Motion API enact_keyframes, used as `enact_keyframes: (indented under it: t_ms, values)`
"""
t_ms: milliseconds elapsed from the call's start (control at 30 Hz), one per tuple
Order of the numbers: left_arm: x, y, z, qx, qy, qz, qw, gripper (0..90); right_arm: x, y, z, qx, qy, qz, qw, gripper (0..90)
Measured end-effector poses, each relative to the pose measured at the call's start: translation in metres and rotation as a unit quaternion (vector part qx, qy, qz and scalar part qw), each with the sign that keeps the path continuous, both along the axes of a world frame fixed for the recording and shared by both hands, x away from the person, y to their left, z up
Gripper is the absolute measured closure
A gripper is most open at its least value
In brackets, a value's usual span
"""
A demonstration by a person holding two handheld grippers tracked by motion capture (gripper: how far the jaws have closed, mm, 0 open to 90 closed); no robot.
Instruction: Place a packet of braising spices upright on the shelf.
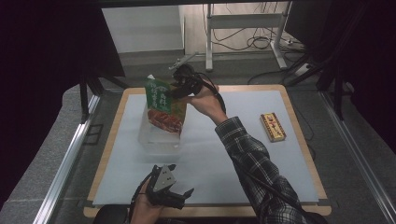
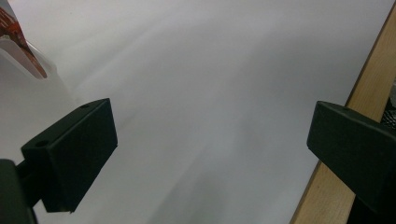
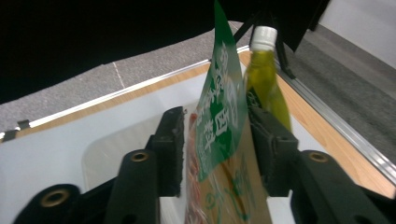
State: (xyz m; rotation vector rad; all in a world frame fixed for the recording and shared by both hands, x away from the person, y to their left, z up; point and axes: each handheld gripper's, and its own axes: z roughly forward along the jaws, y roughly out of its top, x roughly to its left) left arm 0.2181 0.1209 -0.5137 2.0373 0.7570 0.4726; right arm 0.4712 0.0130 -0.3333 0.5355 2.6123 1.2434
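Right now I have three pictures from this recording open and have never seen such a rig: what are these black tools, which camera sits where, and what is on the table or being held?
A person at a table holds a hand-worked two-jaw gripper in each hand. The high view looks down from above the person's side. The other two cameras ride on the grippers and look along their black jaws.

The right gripper, on the plaid-sleeved arm, is at the top of a green and red snack bag that stands in a clear plastic bin. In the right gripper view the bag is between the jaws, but they stand apart from it, so it looks released rather than gripped. A bottle of yellow-green liquid stands behind it.

The left gripper rests open near the front edge of the white mat, holding nothing. A small red and gold box lies to the right.
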Motion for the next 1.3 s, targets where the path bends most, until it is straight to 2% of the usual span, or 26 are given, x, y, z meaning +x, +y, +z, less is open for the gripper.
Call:
enact_keyframes:
  t_ms: [267, 333, 800, 1067, 1200, 1300]
  values:
    - [0.000, 0.000, -0.001, 0.002, 0.000, 0.000, 1.0000, 1.2, -0.005, -0.011, -0.001, -0.007, -0.007, -0.018, 0.9998, 44.1]
    - [0.000, 0.000, -0.001, 0.000, 0.000, 0.000, 1.0000, 1.1, -0.006, -0.015, -0.002, -0.011, -0.016, -0.023, 0.9996, 40.8]
    - [0.001, -0.001, -0.001, 0.006, 0.002, 0.000, 1.0000, 1.1, -0.009, -0.049, -0.009, 0.007, -0.016, -0.042, 0.9990, 30.6]
    - [0.001, -0.001, -0.001, 0.006, 0.001, 0.000, 1.0000, 1.1, -0.015, -0.071, -0.019, 0.013, -0.032, -0.066, 0.9972, 19.2]
    - [0.001, -0.001, -0.002, 0.008, 0.001, 0.000, 1.0000, 1.1, -0.016, -0.081, -0.024, 0.021, -0.027, -0.073, 0.9968, 16.4]
    - [0.001, -0.002, -0.002, 0.008, 0.002, 0.000, 1.0000, 1.1, -0.018, -0.088, -0.028, 0.029, -0.025, -0.068, 0.9970, 10.5]
